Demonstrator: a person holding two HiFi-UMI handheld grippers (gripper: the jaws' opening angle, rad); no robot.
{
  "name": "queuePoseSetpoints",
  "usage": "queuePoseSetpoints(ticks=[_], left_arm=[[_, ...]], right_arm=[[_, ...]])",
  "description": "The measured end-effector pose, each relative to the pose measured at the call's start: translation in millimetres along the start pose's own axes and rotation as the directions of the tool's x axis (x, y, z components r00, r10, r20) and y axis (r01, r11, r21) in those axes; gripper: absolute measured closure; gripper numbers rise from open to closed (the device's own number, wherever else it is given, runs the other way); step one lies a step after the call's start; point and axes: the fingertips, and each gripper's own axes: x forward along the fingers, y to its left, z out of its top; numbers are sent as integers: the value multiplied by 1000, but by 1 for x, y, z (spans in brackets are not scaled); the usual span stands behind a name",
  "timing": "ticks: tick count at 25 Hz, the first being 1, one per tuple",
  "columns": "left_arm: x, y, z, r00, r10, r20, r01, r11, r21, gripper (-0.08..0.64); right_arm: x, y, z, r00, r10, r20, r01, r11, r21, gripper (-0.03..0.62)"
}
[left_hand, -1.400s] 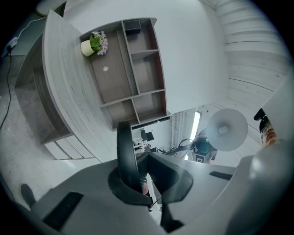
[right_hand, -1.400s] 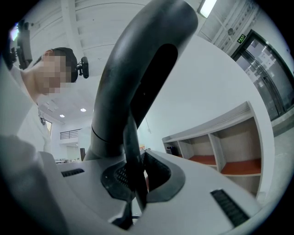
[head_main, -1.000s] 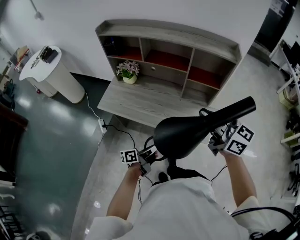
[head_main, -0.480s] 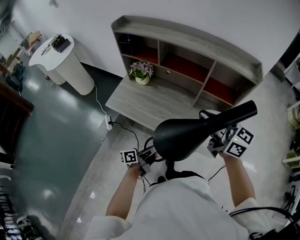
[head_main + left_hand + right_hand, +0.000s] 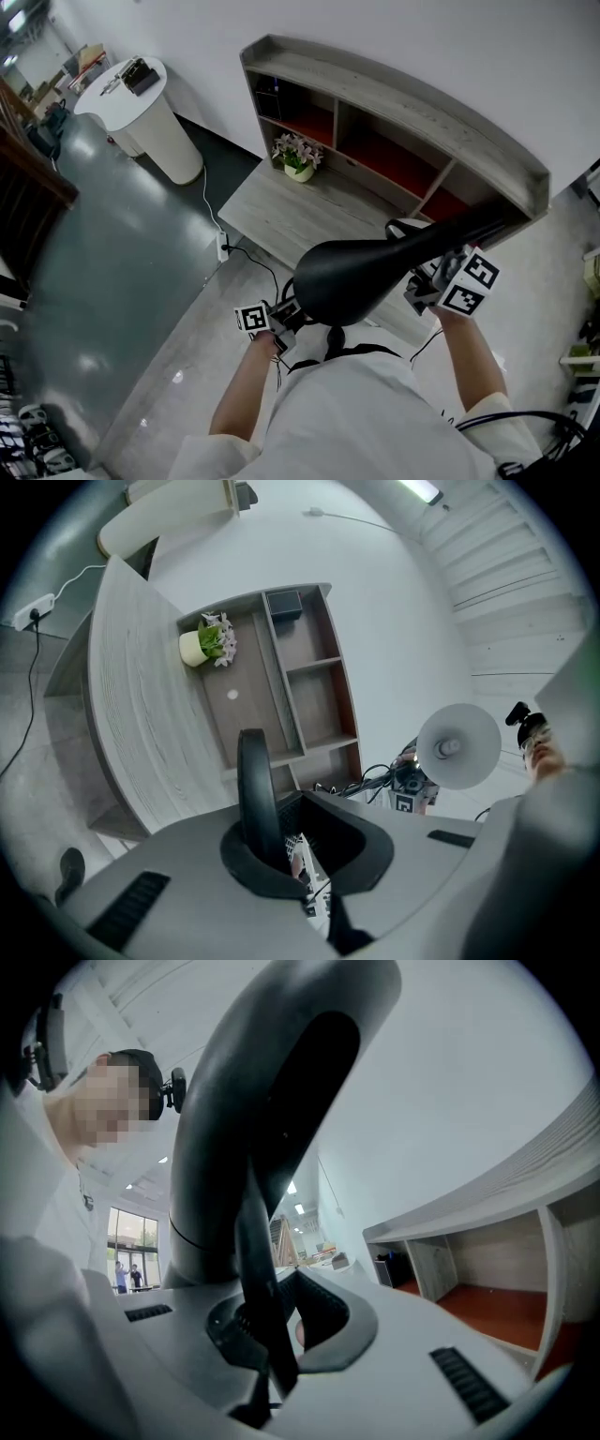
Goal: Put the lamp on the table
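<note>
In the head view the black lamp hangs in the air before the person's chest, its wide dome toward me and its thick arm running up to the right. My left gripper is at the dome's lower left. In the left gripper view this gripper is shut on a black curved part of the lamp. My right gripper is under the arm. In its own view it is shut on a thin black strip below the lamp's arm. The grey wooden table lies just beyond the lamp.
A shelf unit with red-backed compartments stands on the table's far side, with a small flower pot at its left. A white round stand is far left. A power strip and cable lie on the floor by the table's corner.
Both grippers have carried the lamp toward the table. The table and shelf unit now sit closer and further right in the head view, and the lamp's arm overlaps the shelf's right end.
</note>
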Motion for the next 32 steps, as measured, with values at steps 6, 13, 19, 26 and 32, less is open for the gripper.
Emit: queuePoseSetpoints(ticks=[6, 13, 19, 26, 32], left_arm=[[3, 9, 22, 996, 20, 91, -16, 999, -40, 551], [-9, 18, 48, 984, 41, 174, -27, 996, -79, 551], [-21, 29, 76, 974, 40, 223, -21, 996, -86, 551], [-38, 47, 117, 968, 45, 247, -25, 996, -82, 551], [-49, 72, 156, 960, 69, 272, -43, 994, -98, 551]], right_arm=[[33, -24, -1, 997, 73, -27, -72, 997, 14, 575], [75, -37, -8, 989, 134, -59, -132, 991, 27, 575], [114, -49, -14, 988, 141, -61, -139, 990, 30, 575], [164, -63, -20, 990, 137, -42, -134, 989, 64, 575], [210, -78, -30, 988, 139, -66, -135, 989, 66, 575]])
